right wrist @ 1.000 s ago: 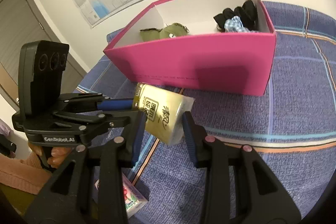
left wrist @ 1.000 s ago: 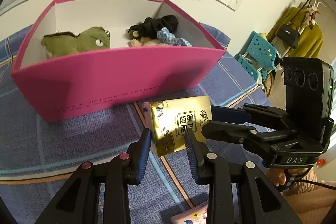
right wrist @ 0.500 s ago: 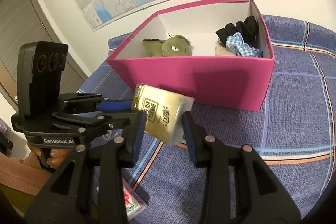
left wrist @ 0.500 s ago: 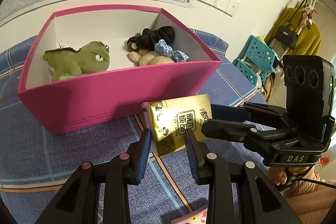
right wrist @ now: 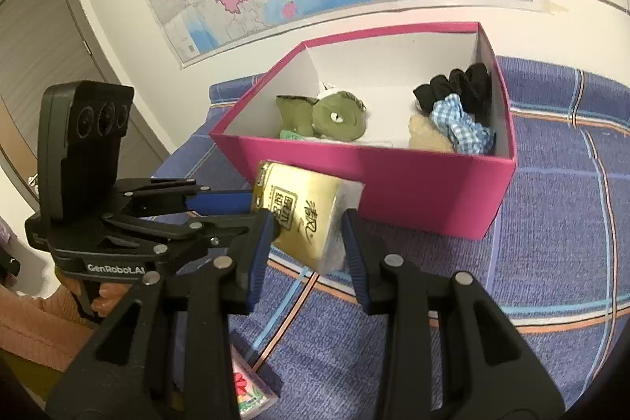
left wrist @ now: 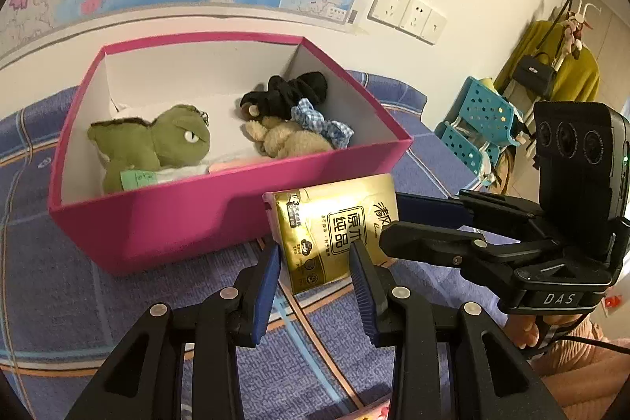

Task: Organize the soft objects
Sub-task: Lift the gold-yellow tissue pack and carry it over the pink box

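Blue plaid cloth (left wrist: 59, 286) | both tongs (left wrist: 313, 262) (right wrist: 309, 231) clamp gold tissue pack (left wrist: 334, 227)

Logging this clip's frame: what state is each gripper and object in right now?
Gold tissue pack: held off the cloth, gripped by both grippers.
Right gripper: shut on pack.
Left gripper: shut on pack.
Pink box: open, no lid.
Green dinosaur plush: lying inside box.
Black scrunchie: inside box.

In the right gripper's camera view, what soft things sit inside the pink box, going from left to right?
Green plush dinosaur → tan plush toy → blue checked scrunchie. The black scrunchie lies behind the last two, so it has no clear place in the order.
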The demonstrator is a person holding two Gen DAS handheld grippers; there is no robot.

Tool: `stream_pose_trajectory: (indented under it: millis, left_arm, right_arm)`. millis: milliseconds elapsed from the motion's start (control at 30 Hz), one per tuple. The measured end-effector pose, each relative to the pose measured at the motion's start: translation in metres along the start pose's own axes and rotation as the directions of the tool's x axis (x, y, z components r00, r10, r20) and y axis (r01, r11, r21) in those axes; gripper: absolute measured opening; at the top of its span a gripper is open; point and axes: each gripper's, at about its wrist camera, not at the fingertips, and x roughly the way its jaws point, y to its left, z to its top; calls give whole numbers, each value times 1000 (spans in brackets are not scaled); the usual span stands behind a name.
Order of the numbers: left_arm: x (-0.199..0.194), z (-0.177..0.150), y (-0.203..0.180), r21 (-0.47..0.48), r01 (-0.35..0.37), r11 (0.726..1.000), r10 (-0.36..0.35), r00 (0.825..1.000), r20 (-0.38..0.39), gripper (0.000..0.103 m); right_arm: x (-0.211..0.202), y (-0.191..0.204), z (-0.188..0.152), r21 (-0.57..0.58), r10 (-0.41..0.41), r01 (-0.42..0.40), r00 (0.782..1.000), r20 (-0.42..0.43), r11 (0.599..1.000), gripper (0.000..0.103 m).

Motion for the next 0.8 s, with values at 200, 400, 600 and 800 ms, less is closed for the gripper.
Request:
stream_pose_trajectory:
  millis: [200,400,600,800]
  left_arm:
    - [-4,10,0,19,-10,1000,10,1000,17,35]
    - [-9,22,-1,31,-16,999,14,999,44,35]
    - [-10,34,2,29,-25,999,23,998,64,35]
    - [-12,43,5,22,-32,999,30,996,81,35]
  right_arm:
    - [-2,2,9,-19,1,-1,1000,17,1000,40]
    - [-6,3,20,-37,-1,3,999,49,999,40]
    - [-7,4,34,-55,-4,9,997,80,998,40]
    - [-7,3,44,-63,0,6,995,98,998,40]
